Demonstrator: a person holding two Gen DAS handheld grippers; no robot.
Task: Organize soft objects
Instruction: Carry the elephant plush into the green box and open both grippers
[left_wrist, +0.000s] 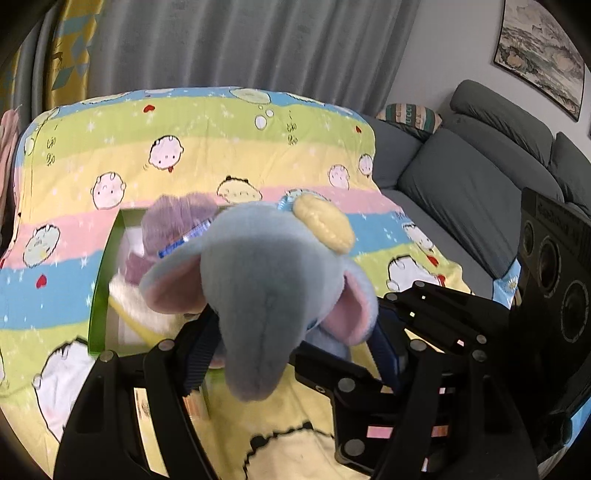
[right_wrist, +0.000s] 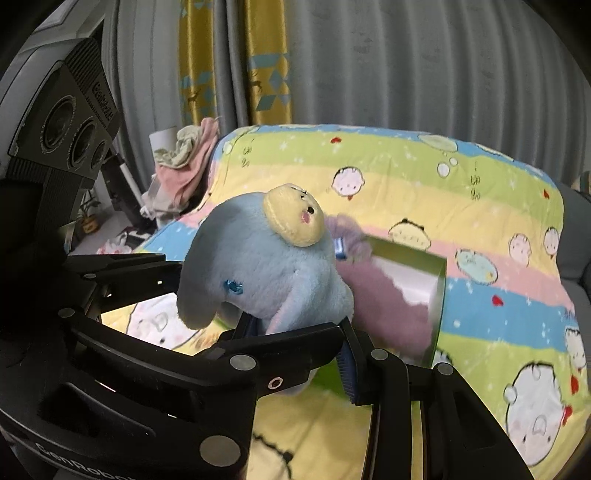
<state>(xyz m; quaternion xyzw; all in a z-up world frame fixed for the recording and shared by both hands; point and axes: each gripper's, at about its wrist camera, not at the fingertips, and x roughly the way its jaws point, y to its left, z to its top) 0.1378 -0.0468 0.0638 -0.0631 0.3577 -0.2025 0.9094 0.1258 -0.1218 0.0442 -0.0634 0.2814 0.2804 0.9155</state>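
Now, elephant: blue plush elephant (left_wrist: 266, 280) with pink-lined ears and a yellow patch on its head, held up off the quilt, filling the middle of both views.
Left gripper: left gripper (left_wrist: 295, 332) has its fingers spread wide around the elephant's body, pads pressing its sides.
Right gripper: right gripper (right_wrist: 299, 339) pinches the elephant low down, blue pads against the plush.
Box: green box (left_wrist: 96, 291) lies on the quilt just behind the elephant, open top facing up.
In the box: purple plush (left_wrist: 177, 221) at the far end, something white and yellow near it; blurred.
Blocking: elephant hides most of the box's inside in the left view.
Quilt: striped cartoon quilt (left_wrist: 207, 147) under everything.
Right: grey sofa (left_wrist: 472, 177) with a patterned cushion (left_wrist: 410, 114).
Far: grey curtain (left_wrist: 236, 40).
Far left: pile of cloths (right_wrist: 184, 162).
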